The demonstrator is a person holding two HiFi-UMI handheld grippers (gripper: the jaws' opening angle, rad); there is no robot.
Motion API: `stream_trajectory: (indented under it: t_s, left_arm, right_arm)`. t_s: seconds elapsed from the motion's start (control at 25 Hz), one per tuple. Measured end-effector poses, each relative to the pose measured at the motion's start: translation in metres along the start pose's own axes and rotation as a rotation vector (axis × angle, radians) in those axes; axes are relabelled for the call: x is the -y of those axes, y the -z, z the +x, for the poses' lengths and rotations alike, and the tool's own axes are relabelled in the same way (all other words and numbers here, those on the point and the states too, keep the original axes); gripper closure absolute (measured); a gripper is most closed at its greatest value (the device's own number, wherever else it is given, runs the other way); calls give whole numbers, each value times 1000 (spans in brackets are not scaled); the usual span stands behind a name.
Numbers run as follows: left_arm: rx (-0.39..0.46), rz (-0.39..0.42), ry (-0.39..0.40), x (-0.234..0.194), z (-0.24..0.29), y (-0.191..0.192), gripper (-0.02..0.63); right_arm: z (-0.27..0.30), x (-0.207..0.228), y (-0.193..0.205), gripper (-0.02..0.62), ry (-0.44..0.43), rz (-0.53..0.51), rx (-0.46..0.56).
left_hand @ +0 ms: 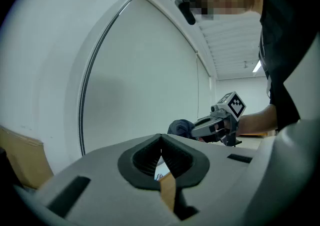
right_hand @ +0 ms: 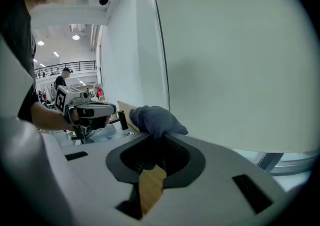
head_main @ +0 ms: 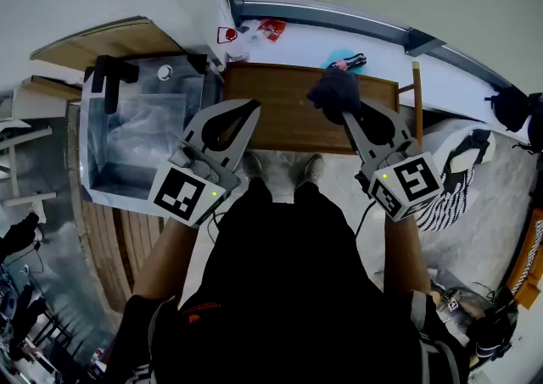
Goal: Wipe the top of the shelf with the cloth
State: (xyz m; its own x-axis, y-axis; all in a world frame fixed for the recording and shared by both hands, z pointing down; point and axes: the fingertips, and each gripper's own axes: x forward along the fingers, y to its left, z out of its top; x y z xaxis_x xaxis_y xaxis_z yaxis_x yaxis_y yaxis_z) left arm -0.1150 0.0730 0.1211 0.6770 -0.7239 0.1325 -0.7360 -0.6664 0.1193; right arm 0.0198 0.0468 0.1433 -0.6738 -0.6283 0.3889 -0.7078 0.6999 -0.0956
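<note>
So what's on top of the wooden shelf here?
Only the dark cloth, pinched in the right tool, is over its right part; the rest of the wooden shelf top looks bare. Patches under the cloth and the left tool are covered.

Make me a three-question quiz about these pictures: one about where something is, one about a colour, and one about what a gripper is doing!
1. Where is the cloth?
A. pinched in the right hand-held gripper
B. lying on the floor
C. hanging on a chair

2. What colour is the shelf top?
A. red
B. wooden brown
C. green

3. How are the jaws of the left hand-held gripper?
A. wide apart
B. shut on a cup
C. together with nothing between them

Answers:
1 A: the right gripper view shows the dark cloth bunched between its jaws.
2 B: the head view shows a brown wooden board.
3 C: the left gripper view shows the jaw tips meeting, with nothing held.
</note>
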Motion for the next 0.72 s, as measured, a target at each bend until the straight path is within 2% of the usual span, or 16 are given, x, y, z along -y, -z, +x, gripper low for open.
stream_trajectory:
  t_s: [0.72]
  left_arm:
    - [-1,-8,-18,-1,-5,4,588]
  right_arm:
    - [2,-6,-5,535,-20,-5,18]
